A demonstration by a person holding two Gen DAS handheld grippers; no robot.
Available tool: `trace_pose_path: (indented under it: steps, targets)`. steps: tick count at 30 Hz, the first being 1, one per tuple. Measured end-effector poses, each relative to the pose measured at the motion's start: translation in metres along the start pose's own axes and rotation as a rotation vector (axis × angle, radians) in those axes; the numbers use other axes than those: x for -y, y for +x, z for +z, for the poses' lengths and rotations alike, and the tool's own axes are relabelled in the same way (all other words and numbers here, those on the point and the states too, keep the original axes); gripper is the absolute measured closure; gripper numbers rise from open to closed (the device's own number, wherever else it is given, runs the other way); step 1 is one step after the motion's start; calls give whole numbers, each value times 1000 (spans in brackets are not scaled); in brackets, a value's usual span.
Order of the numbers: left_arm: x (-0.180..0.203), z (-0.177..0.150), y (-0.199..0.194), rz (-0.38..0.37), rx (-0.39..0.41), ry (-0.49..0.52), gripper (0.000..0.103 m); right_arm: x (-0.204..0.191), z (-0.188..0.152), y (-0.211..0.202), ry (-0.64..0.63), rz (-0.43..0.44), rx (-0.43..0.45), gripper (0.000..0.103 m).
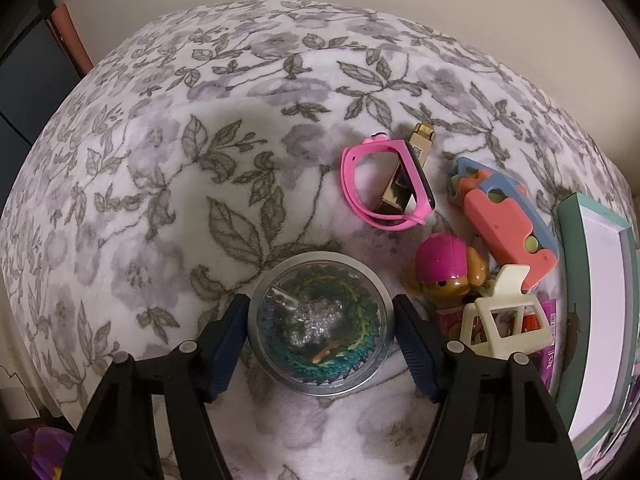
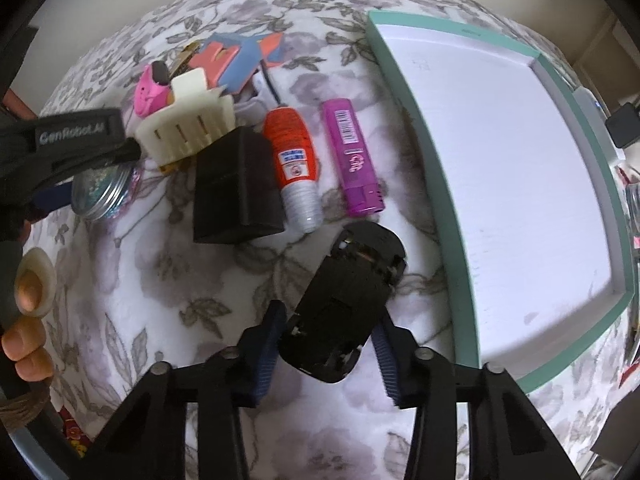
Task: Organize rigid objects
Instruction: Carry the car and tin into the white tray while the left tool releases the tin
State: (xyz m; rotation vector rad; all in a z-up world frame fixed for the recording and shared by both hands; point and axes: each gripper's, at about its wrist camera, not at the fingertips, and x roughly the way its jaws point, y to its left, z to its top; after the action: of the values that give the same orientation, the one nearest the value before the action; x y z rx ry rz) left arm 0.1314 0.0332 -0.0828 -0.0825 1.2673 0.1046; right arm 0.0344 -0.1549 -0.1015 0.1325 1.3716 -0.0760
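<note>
Left gripper (image 1: pixel 320 340) clamps the round clear-lidded tin (image 1: pixel 320 326) at 6 o'clock; open floral blanket (image 1: pixel 160 160) spreads toward 9 and 12. Right gripper (image 2: pixel 326 344) grasps a black car chassis (image 2: pixel 346 300), underside up, beside the teal-rimmed tray's (image 2: pixel 452 240) near wall at 3 o'clock.

Seen from above: round clear-lidded metal tin (image 1: pixel 320 326) holding green braided cord and clear beads, standing on a floral grey-and-white fleece blanket (image 1: pixel 160 168). Left gripper (image 1: pixel 320 344) pointing down around the tin, blue-padded fingers (image 1: pixel 224 346) at either side of its rim, apparently touching. Farther off, pink plastic wristband (image 1: pixel 384 178) lying across a gold rectangular case (image 1: pixel 404 184). To the right, coral-and-blue foam toy (image 1: pixel 504 220), pink-helmeted puppy figure (image 1: pixel 448 266), cream plastic toy frame (image 1: pixel 500 312). At right edge, teal-rimmed white box (image 1: pixel 592 288).
</note>
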Motion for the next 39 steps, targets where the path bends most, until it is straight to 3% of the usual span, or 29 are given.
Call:
trace_pose_path:
  steps: [9, 20, 28, 39]
  targets:
    - [-8, 3, -12, -19, 13, -37, 31, 27, 4, -20, 54, 45, 48, 65]
    - [-5, 8, -56, -102, 117, -55, 31, 63, 10, -71, 111, 100, 186, 67]
    - [53, -1, -79, -170, 164, 91, 31, 101, 23, -80, 273, 44, 240, 67]
    - [158, -12, -71, -220, 151, 284, 31, 159, 45, -69, 415, -58, 320, 67]
